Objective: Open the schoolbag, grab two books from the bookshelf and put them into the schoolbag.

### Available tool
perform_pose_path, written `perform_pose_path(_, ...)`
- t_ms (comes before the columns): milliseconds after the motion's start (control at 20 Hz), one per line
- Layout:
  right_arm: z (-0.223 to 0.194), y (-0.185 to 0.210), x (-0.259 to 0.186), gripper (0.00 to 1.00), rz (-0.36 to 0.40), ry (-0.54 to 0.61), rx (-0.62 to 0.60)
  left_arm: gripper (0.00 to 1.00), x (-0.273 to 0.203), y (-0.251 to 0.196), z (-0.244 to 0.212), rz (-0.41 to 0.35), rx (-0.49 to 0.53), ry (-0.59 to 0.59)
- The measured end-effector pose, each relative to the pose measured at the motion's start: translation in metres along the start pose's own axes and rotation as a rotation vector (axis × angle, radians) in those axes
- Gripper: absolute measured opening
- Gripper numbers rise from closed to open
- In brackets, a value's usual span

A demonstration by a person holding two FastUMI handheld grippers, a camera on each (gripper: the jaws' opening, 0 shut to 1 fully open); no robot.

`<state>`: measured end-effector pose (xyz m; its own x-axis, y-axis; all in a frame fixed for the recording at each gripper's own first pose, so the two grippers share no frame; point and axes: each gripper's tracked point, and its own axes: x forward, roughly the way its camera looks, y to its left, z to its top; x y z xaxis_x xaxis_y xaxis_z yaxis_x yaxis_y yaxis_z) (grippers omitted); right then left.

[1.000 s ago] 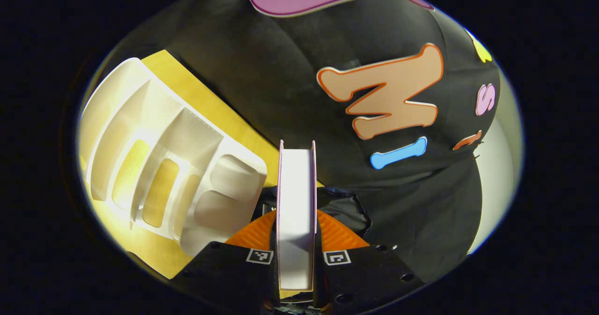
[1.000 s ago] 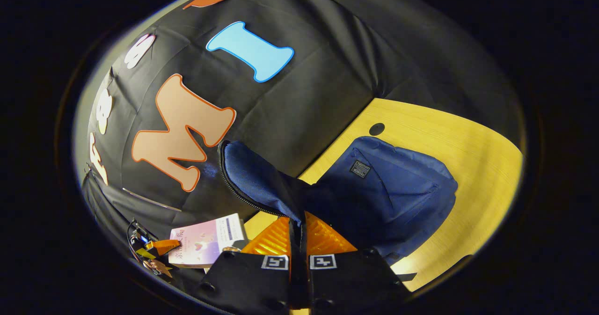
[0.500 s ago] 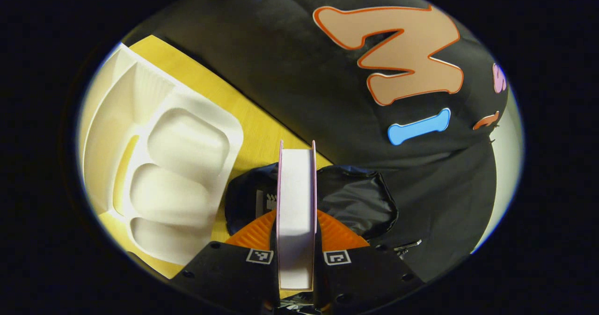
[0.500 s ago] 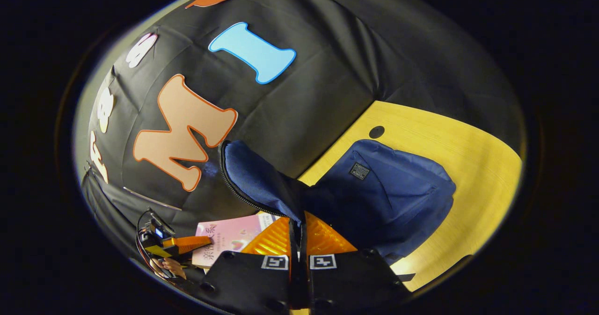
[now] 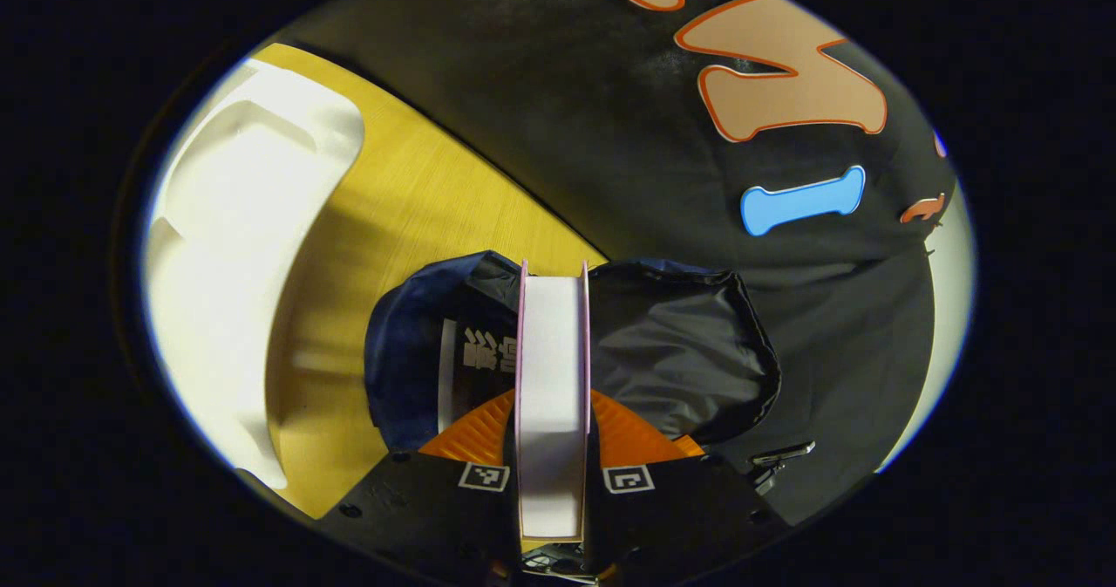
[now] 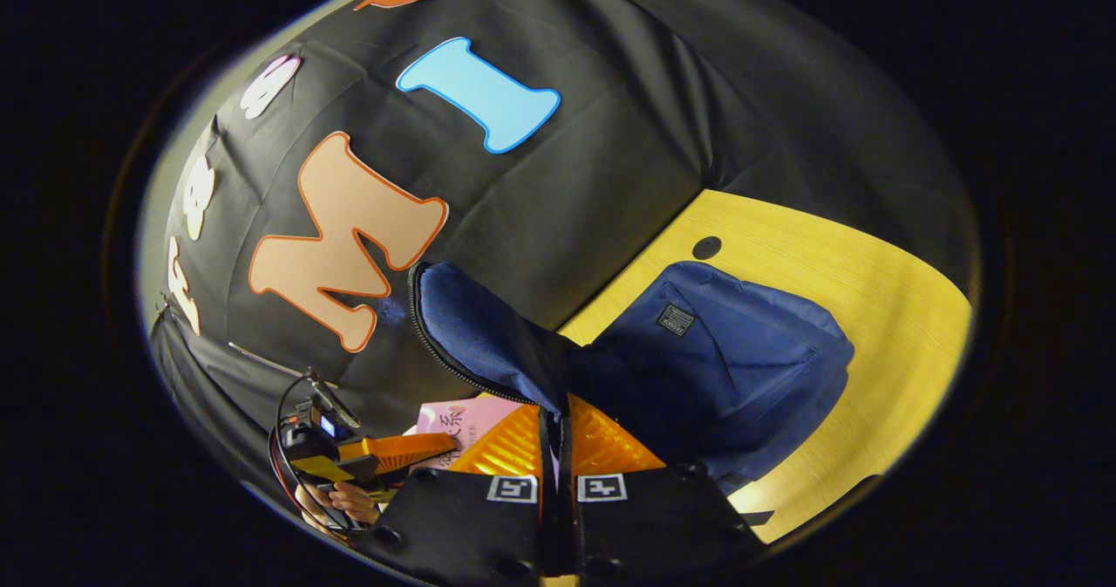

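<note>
At the far left of the left gripper view stands the white bookshelf (image 5: 235, 247) on the yellow table (image 5: 410, 194), blurred and well apart from the work. In the middle of that view the left gripper (image 5: 552, 430) is clenched on a book (image 5: 551, 369), both fingers pressing its covers, so the page edge faces the camera and the long axis of the book runs straight forward along the fingers. Directly ahead of it, in the centre of the frame, is the open mouth of the schoolbag (image 5: 671, 351), with dark lining to the right of the book. To the left of the book, inside the mouth, there is a printed cover, which is probably another book (image 5: 475, 356), though little of it is visible.

In the right gripper view, the left gripper appears again at the lower left with the pink book, just beside the opening. In the lower centre the right gripper (image 6: 558, 456) is clamped on the flap (image 6: 488, 343) and holds it up, and the body of the bag lies to the right on the table.

I judge the book is already in line with the mouth, so the next move is mostly forward and down, and the left hand is the nearer one.
</note>
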<state>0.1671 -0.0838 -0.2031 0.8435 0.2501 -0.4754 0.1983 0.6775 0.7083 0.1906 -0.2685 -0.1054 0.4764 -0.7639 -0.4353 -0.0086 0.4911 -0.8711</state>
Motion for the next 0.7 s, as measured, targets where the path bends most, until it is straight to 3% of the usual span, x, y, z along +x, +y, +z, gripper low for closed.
perform_pose_path(700,0.005,0.009,-0.002,0.03,0.057,0.001,-0.004,0.25,0.074,-0.018,-0.04,-0.071,-0.133,-0.014)
